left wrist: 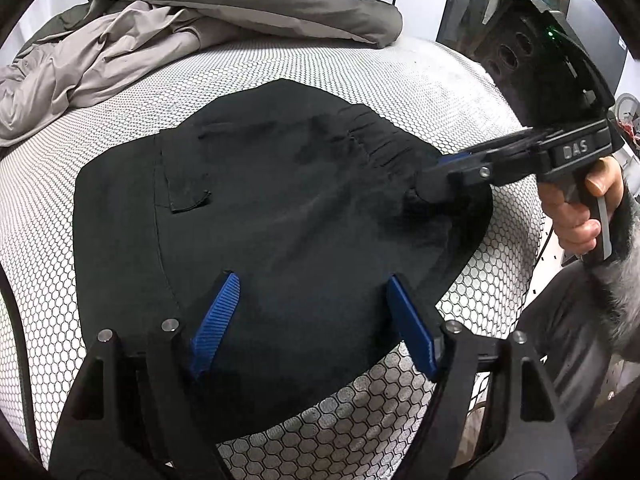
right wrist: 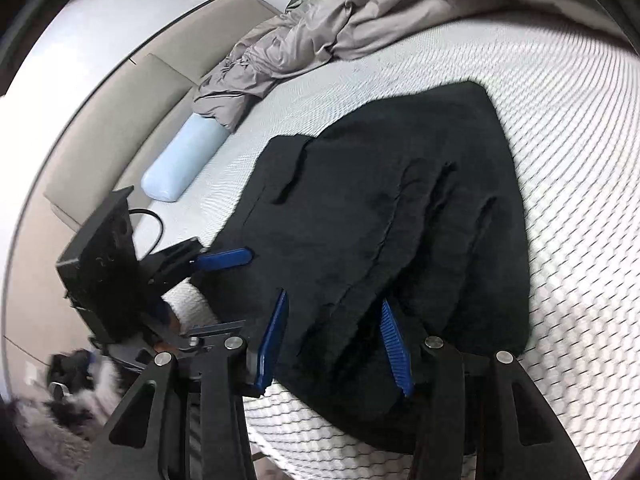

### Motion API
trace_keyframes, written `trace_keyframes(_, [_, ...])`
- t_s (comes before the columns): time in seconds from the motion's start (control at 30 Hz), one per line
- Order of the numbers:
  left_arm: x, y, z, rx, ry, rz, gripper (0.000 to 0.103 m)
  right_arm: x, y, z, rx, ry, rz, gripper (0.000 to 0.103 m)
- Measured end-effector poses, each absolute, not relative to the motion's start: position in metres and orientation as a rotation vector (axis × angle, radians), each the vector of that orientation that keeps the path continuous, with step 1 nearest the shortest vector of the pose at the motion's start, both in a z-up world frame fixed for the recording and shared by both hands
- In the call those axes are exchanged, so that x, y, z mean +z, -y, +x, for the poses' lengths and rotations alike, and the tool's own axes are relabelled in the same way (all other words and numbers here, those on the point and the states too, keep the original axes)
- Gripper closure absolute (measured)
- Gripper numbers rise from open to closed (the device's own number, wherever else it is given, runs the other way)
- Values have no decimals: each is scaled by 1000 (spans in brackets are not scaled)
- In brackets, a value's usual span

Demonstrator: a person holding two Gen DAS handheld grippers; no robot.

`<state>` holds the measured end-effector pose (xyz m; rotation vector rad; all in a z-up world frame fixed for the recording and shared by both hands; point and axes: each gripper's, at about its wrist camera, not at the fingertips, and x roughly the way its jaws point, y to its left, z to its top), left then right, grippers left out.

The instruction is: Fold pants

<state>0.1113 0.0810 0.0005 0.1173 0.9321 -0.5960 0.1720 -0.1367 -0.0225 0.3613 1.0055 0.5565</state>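
Black pants [left wrist: 280, 208] lay folded near the mattress [left wrist: 60, 184] edge. Left claw [left wrist: 312, 320] hovered wide; right claw [right wrist: 332, 344] half-open, straddling cloth, grip unclear. Smooth flat before folding.

The folded black pants [left wrist: 280, 208] are laid flat on the white honeycomb-patterned mattress [left wrist: 360, 64], near its front edge. Behind them, at the far left of the mattress in the left wrist view, the crumpled grey bed sheet [left wrist: 80, 68] is heaped, and the dark grey duvet [left wrist: 248, 4] is piled behind and partly over it. In the right wrist view, the pale blue cylindrical bolster [right wrist: 184, 164] is placed at the mattress edge, left of the pants, one end tucked beneath the sheet, with the beige padded headboard [right wrist: 132, 92] behind it.
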Motion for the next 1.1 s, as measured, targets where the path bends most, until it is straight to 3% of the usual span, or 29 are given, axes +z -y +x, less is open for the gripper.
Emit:
trace_keyframes(0.1, [0,-83,112,-601,-934,115,30,-25,131,172,536,-1012,308,62])
trace_keyframes(0.17, [0,-84,113,-603,-935,116,30,-35,127,175,482,-1046,277,86])
trace_keyframes(0.27, [4,-86,114,-604,-936,102,30,-17,126,165,506,-978,271,91])
trace_keyframes(0.4, [14,-104,115,-601,-910,33,30,-4,132,148,504,-954,279,92])
trace_keyframes(0.53, [7,-115,124,-546,-950,8,30,-40,139,157,430,-1069,276,91])
trace_keyframes(0.6, [6,-117,126,-532,-954,4,30,-24,142,150,458,-1016,284,87])
trace_keyframes(0.67, [9,-117,125,-529,-943,0,30,-8,152,141,415,-930,270,69])
trace_keyframes(0.73, [11,-115,126,-540,-934,-18,30,-2,166,140,362,-876,308,63])
trace_keyframes(0.9, [13,-72,131,-601,-934,-76,30,-16,184,161,314,-896,414,63])
trace_keyframes(1.1, [2,-3,134,-647,-981,38,30,-23,195,192,322,-898,498,63])
